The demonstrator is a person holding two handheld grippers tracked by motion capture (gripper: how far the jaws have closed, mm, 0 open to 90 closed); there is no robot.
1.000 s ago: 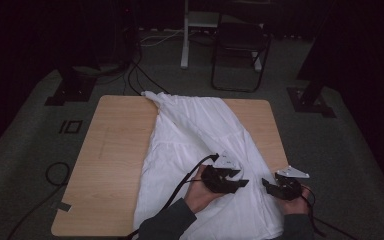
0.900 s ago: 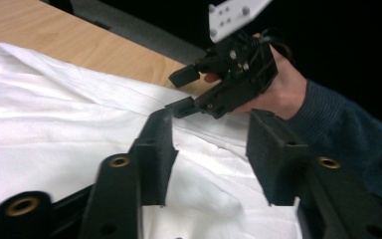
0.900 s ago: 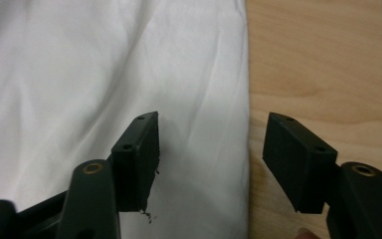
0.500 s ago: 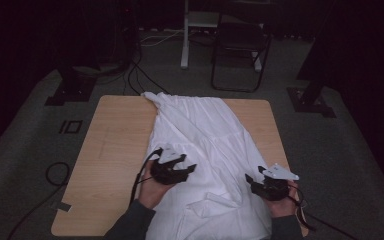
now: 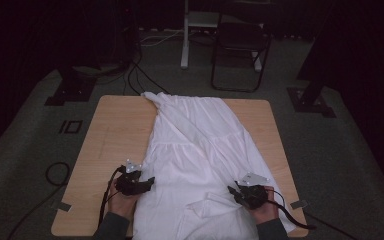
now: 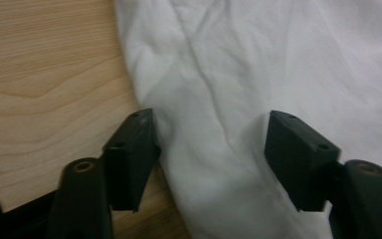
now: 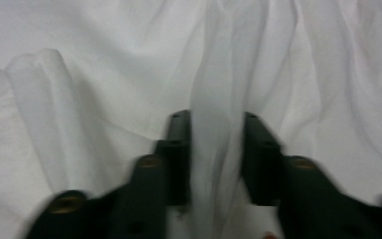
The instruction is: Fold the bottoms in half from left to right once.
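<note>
A white garment (image 5: 200, 145) lies spread lengthwise down the wooden table (image 5: 115, 135). My left gripper (image 5: 149, 183) rests at the garment's left edge near the front. Its jaws (image 6: 211, 134) have just been closing a little but still stand apart, astride the cloth's edge (image 6: 209, 99), one on the wood and one on the fabric. My right gripper (image 5: 233, 191) sits on the garment's lower right part. Its jaws (image 7: 216, 129) have just been closing and now pinch a raised fold of the white cloth (image 7: 219, 74).
A dark chair (image 5: 240, 50) and a white stand (image 5: 185, 35) are on the floor beyond the table. Cables (image 5: 130, 70) run across the floor at the far left. A black stand base (image 5: 310, 100) lies to the right of the table.
My left hand has moved left from the middle of the garment to its left edge. My right hand has shifted left too, and its jaws have closed on a fold.
</note>
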